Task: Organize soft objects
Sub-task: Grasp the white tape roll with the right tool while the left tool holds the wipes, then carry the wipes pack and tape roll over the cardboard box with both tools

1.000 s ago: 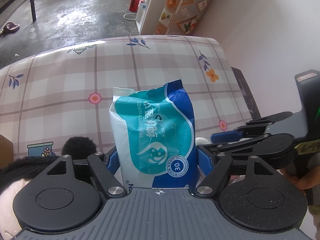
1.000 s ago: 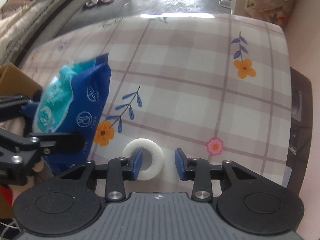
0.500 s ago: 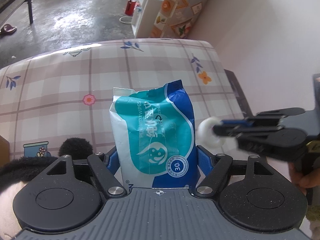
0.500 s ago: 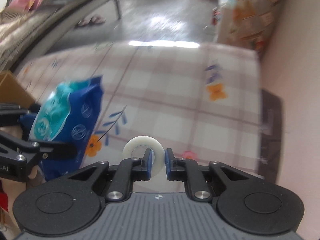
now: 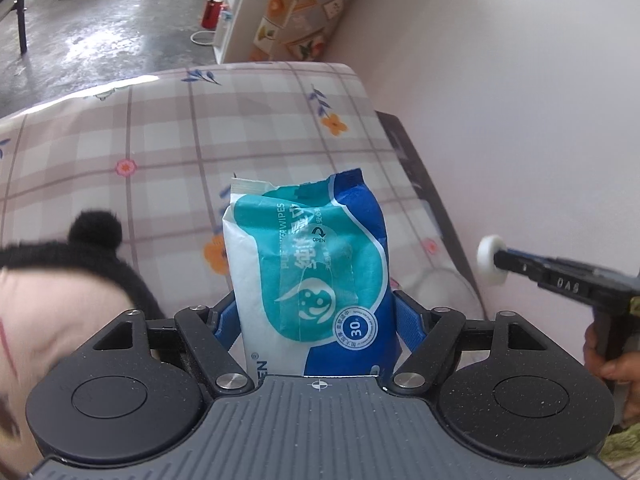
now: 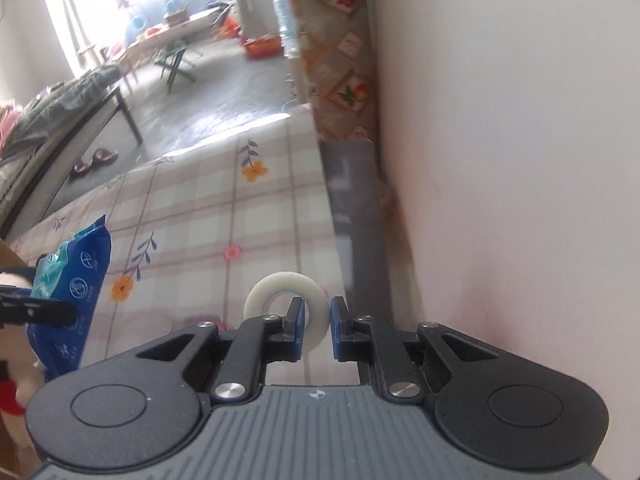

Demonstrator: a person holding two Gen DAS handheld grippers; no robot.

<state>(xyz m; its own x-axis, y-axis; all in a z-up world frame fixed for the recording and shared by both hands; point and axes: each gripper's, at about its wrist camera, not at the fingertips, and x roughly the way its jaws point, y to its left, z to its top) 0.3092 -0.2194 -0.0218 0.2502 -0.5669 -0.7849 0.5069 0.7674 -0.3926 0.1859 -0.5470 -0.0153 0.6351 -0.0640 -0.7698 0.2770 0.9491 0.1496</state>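
2 grippers raised since 1 s ago, right gripper (image 6: 317,326) jaws now pinching tape ring (image 6: 286,294), left gripper (image 5: 316,316) still clamping wipes pack (image 5: 308,264)

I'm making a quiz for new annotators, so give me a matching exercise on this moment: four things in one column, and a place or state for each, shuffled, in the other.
Things:
1. wet wipes pack
2. white tape ring
3. black pompom
4. floral tablecloth

Places or states:
A. clamped in the right hand-held gripper, lifted off the table
B. covers the table beside the wall
C. at the left edge of the left wrist view, on a dark knitted item
D. gripped by the left hand-held gripper

Pairs: 1-D, 2-A, 3-C, 4-B
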